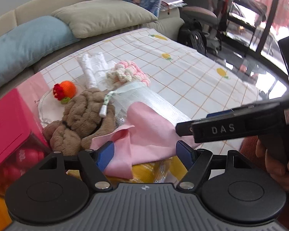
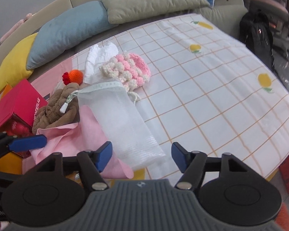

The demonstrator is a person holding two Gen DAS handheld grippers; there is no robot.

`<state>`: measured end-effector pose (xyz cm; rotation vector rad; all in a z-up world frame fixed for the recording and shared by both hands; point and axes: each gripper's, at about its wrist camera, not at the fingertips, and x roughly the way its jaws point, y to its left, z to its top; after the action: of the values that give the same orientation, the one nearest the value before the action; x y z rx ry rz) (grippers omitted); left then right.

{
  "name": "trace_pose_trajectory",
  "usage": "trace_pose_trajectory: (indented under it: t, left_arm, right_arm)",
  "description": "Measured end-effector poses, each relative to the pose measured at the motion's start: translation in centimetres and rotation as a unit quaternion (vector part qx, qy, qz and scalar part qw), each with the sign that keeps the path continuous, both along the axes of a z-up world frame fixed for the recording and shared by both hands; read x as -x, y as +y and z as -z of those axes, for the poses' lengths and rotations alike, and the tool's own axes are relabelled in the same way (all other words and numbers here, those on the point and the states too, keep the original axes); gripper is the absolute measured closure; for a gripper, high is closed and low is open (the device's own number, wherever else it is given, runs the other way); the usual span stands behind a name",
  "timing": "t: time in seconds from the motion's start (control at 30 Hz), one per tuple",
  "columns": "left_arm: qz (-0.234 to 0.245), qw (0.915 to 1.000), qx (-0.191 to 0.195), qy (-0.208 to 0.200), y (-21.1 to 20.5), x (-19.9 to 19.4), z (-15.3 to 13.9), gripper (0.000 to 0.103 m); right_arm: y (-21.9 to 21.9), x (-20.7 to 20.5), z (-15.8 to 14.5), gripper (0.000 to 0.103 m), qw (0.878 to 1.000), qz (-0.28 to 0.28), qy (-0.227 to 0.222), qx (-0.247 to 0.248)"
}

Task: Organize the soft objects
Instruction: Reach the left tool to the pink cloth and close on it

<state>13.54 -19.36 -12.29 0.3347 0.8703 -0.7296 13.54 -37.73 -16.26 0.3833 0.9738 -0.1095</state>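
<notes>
in the left wrist view we hold the left gripper [image 1: 145, 154] with jaws spread over the pink cloth [image 1: 144, 134] on the bench [image 1: 192, 73], brown plush [image 1: 82, 119] beside it, in the right wrist view the right gripper [image 2: 141, 156] with jaws spread above the white mesh pouch [image 2: 121, 121]

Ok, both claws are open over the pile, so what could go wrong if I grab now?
The pink cloth lies under the white mesh bag, so pulling it may drag the bag along. The bag's drawstring lies across the brown plush and could snag it. The left claw and right claw are close together, so they might collide.
</notes>
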Motion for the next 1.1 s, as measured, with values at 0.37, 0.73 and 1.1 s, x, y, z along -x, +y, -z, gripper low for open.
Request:
trace_pose_trajectory:
  t: [0.37, 0.73, 1.1]
  left_arm:
    - [0.056, 0.9928, -0.083, -0.066, -2.0, 1.8, 1.6, 0.022]
    - [-0.021, 0.9994, -0.005, -0.026, 0.1, 0.4, -0.3, 0.100]
    - [-0.128, 0.9904, 0.037, -0.036, 3.8, -0.5, -3.3, 0.100]
  right_arm:
    - [0.0, -0.1, 1.1, 0.102, 0.995, -0.022, -0.005, -0.096]
    - [-0.5, 0.7, 0.0, 0.054, 0.999, -0.001, -0.025, -0.034]
    - [-0.1, -1.1, 2.1, 0.006, 0.994, -0.004, -0.008, -0.112]
